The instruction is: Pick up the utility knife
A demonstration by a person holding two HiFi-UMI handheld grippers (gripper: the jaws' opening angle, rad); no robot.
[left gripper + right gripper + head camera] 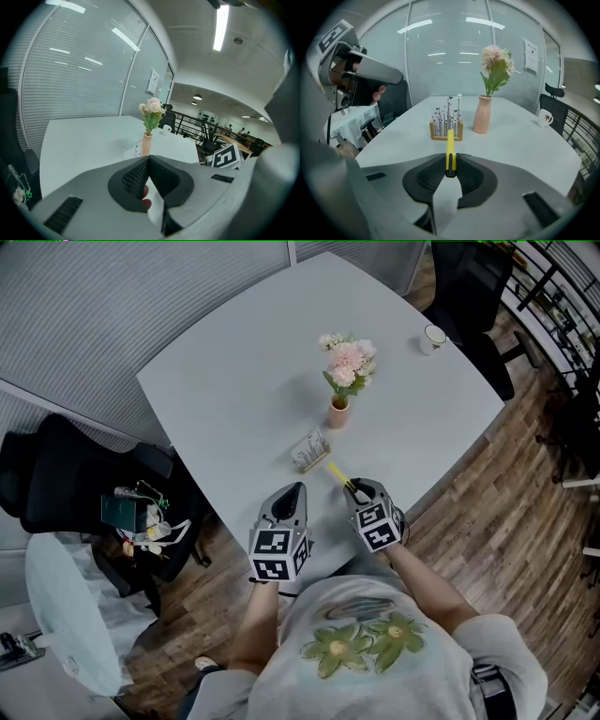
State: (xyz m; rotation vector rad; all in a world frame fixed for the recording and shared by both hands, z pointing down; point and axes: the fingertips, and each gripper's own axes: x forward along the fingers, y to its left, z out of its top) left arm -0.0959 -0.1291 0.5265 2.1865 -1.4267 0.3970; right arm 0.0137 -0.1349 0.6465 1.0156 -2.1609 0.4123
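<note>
No text, brand or number is legible: the notice [530, 56] on the far glass wall [440, 70] carries print too small to read, the mug [544, 117] at the table's [511, 140] far right shows only a dark motif, and the cubes on the left gripper [296, 487] and right gripper [357, 488] bear only square markers.

Left tool [293, 489] closed empty, right tool [356, 490] clamped.

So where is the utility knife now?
In the head view, the utility knife is clamped in the right claw, pointing toward the wooden holder near the vase.
</note>
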